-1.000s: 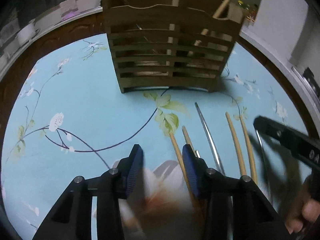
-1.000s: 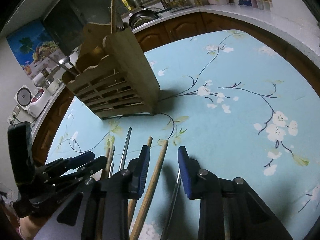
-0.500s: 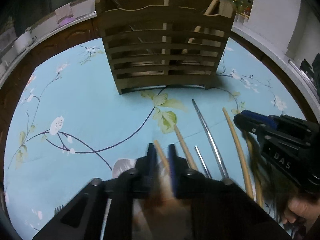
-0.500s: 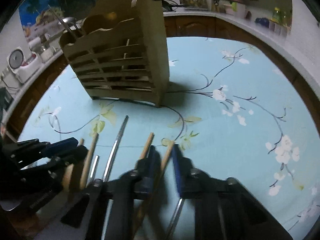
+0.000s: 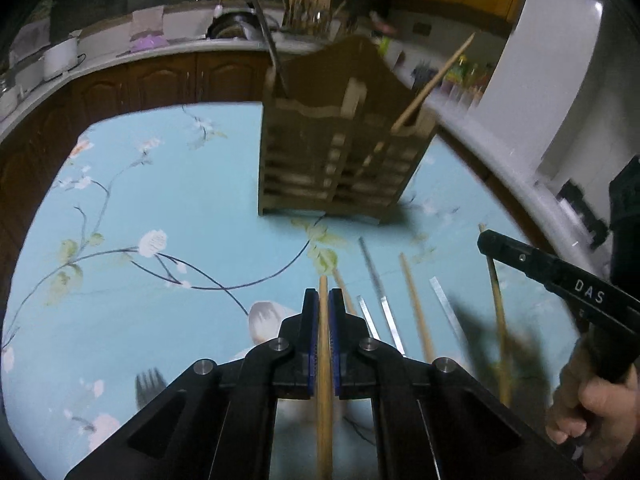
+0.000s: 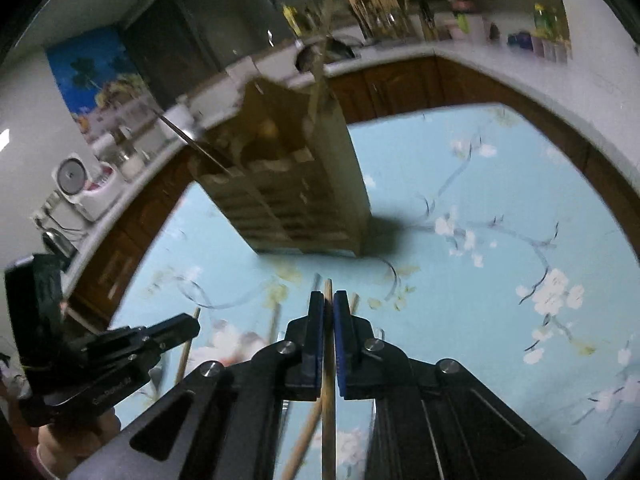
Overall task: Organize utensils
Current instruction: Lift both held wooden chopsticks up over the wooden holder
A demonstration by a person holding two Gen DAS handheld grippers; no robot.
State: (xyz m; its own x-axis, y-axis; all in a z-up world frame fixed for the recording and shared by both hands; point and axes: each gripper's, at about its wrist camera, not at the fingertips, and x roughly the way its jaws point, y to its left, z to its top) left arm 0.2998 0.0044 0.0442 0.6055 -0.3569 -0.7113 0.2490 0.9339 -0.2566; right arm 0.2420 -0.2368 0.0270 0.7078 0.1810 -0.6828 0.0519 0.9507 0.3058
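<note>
A slatted wooden utensil holder (image 5: 340, 160) stands on the blue floral tablecloth; it also shows in the right wrist view (image 6: 296, 184). A metal utensil and a wooden stick lean in it. My left gripper (image 5: 324, 300) is shut on a wooden chopstick (image 5: 323, 360), lifted off the cloth. My right gripper (image 6: 329, 304) is shut on another wooden chopstick (image 6: 329, 380), also lifted. More chopsticks (image 5: 416, 304) and metal utensils (image 5: 374, 272) lie on the cloth between the two grippers. The right gripper shows at the right edge of the left wrist view (image 5: 560, 276).
A fork (image 5: 150, 388) and a spoon bowl (image 5: 264, 316) lie on the cloth (image 5: 160, 200) near my left gripper. A wooden table rim, a white counter (image 6: 500, 64) with kitchen items and a rice cooker (image 6: 76, 180) ring the table.
Both grippers went from open to shut, each on a chopstick, and both have risen from the cloth with the chopsticks. The holder now looks farther and lower in both views.
</note>
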